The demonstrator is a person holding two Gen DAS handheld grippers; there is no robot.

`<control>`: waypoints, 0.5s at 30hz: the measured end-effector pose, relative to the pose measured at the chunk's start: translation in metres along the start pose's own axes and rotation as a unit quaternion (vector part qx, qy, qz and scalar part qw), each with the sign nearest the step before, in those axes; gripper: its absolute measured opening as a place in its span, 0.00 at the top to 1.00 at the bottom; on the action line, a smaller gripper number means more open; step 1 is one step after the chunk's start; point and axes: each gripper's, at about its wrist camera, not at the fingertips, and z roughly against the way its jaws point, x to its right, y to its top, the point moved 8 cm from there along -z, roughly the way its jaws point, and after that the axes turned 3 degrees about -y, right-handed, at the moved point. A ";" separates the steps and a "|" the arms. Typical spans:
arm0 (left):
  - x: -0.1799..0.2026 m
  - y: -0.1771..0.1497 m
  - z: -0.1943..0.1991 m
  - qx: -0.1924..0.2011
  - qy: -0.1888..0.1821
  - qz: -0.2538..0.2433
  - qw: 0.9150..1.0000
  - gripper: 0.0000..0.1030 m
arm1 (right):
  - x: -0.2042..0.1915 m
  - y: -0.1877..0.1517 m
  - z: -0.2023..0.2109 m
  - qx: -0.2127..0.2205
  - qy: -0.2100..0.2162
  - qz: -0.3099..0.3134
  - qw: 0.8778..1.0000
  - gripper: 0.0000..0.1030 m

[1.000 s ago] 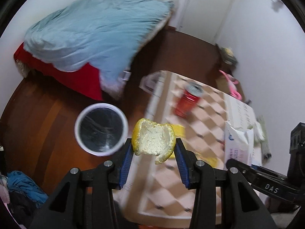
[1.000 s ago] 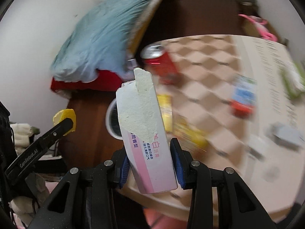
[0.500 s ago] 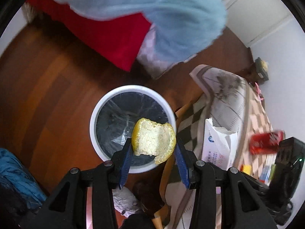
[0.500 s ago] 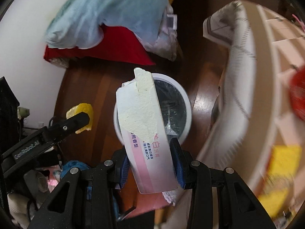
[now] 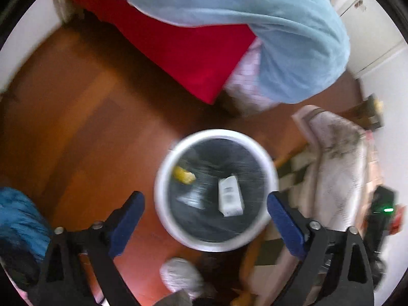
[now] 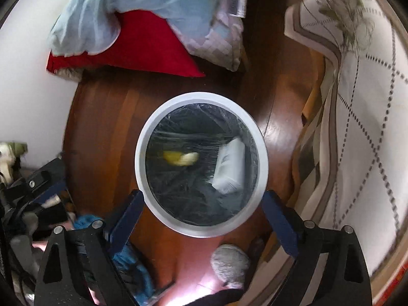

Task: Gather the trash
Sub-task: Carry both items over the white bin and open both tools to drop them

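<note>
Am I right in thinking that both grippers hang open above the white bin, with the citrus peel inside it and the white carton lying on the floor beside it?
Not quite: the white carton lies inside the white bin, near the citrus peel, not on the floor. The right wrist view shows this. The rest holds: the left gripper and right gripper both hang above the bin, jaws open.

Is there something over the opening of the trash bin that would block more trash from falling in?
Nothing visible does. The trash bin is open beneath both open grippers; the peel and carton lie inside.

Dim room; motion blur; fisheye-warped edges.
</note>
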 end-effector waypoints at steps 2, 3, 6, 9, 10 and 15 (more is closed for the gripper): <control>-0.008 -0.007 0.013 0.025 0.044 -0.017 0.999 0.02 | -0.006 -0.008 0.010 0.012 -0.033 0.025 0.999 0.02; -0.010 -0.012 0.022 0.037 0.062 -0.022 0.997 0.02 | -0.009 -0.012 0.015 0.017 -0.037 0.031 0.999 0.00; -0.019 -0.021 0.043 0.059 0.079 -0.022 0.995 0.02 | -0.014 -0.026 0.035 0.034 -0.047 0.041 0.997 0.00; -0.022 -0.031 0.067 0.080 0.098 -0.033 0.991 0.02 | -0.018 -0.039 0.059 0.057 -0.065 0.056 0.995 0.00; -0.023 -0.035 0.076 0.088 0.106 -0.039 0.990 0.02 | -0.019 -0.045 0.069 0.065 -0.069 0.061 0.994 0.00; -0.016 -0.053 0.114 0.112 0.116 -0.055 0.985 0.02 | -0.025 -0.069 0.109 0.094 -0.079 0.070 0.990 0.00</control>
